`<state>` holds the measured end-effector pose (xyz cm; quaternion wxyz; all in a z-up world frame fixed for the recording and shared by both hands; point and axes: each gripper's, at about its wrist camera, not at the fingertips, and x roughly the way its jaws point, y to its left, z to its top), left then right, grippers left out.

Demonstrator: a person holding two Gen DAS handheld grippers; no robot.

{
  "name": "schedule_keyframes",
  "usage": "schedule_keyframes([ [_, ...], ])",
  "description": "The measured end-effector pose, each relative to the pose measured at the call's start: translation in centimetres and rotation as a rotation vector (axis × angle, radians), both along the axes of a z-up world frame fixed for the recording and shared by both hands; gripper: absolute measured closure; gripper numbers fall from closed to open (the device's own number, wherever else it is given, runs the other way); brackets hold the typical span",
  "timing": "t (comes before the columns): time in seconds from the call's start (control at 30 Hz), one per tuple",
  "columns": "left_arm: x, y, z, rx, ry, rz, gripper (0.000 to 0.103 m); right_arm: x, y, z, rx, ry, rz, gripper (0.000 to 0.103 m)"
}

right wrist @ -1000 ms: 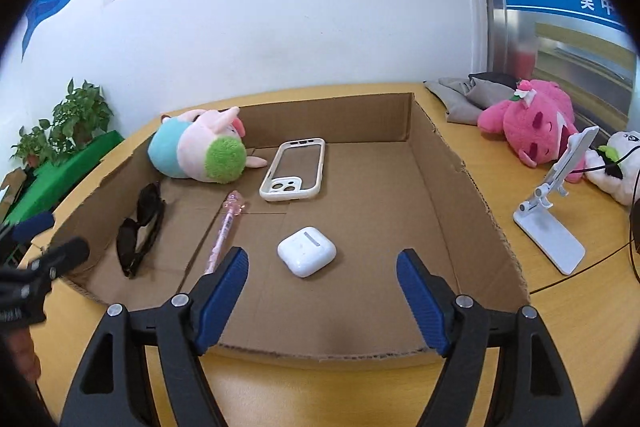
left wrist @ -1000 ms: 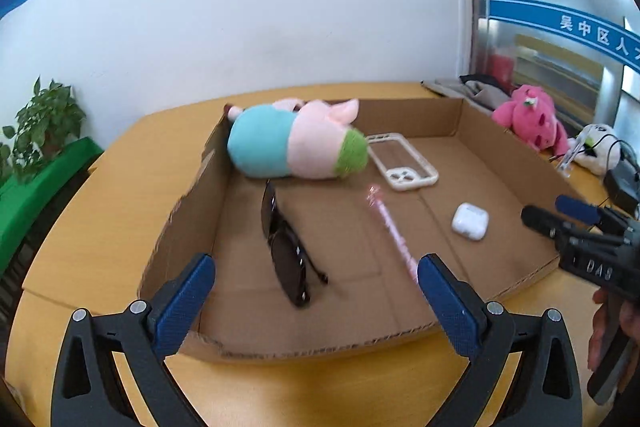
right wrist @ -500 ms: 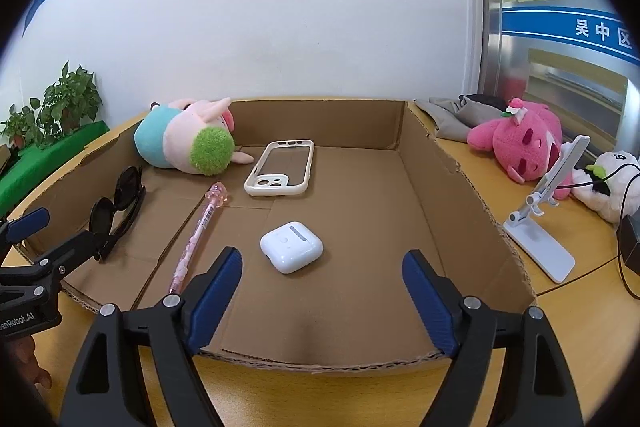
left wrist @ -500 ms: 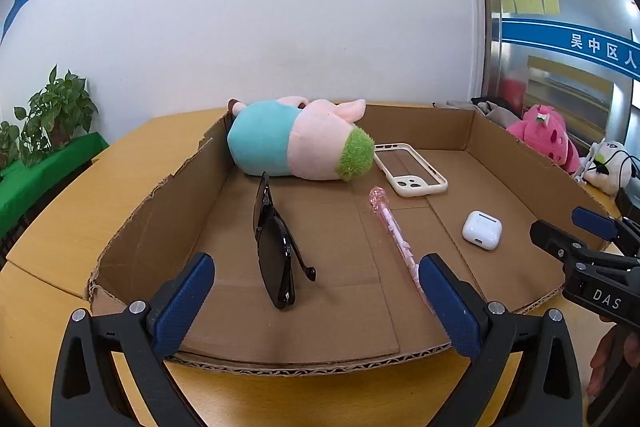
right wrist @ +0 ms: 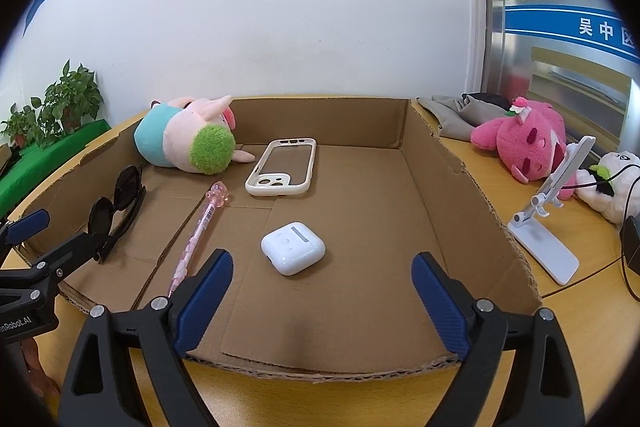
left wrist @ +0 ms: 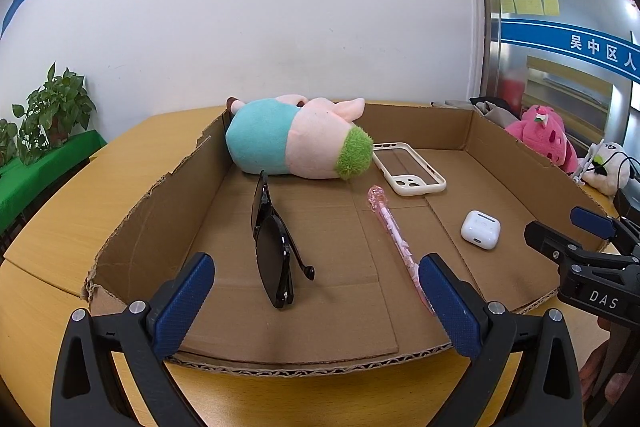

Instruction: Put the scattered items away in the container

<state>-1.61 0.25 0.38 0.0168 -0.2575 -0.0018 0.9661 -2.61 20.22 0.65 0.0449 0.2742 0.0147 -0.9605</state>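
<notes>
In the cardboard box (left wrist: 472, 131) we see a plush pig (left wrist: 296, 139) against the far wall, a phone case (right wrist: 282, 167) beside it, sunglasses (left wrist: 272, 243), a pink pen (left wrist: 396, 243) and a white earbud case (right wrist: 293, 247). We hold our left gripper (left wrist: 316, 301) and right gripper (right wrist: 322, 297) wide and empty at the near edge. A pink plush (right wrist: 520, 139) lies outside on the table (left wrist: 64, 227).

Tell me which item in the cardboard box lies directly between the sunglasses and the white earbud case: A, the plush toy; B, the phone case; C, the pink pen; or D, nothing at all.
C: the pink pen lies lengthwise on the box floor, with the sunglasses on one side and the white earbud case on the other.
</notes>
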Motion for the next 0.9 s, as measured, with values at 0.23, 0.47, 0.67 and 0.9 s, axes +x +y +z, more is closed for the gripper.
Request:
schedule_keyframes([
  [0.23, -0.02, -0.01, -0.01, 0.000, 0.000, 0.000, 0.000, -0.01, -0.01, 0.00, 0.000, 0.000, 0.000, 0.012],
  [0.47, -0.01, -0.04, -0.02, -0.001, 0.000, 0.001, 0.000, 0.02, -0.02, 0.03, 0.000, 0.000, 0.000, 0.012],
  [0.67, -0.07, 0.18, -0.11, 0.004, 0.001, 0.026, 0.000, 0.00, -0.02, 0.00, 0.000, 0.000, -0.001, 0.012],
  [0.9, -0.02, 0.19, -0.14, 0.005, 0.001, 0.028, 0.000, -0.01, 0.02, 0.04, -0.001, 0.000, -0.001, 0.012],
])
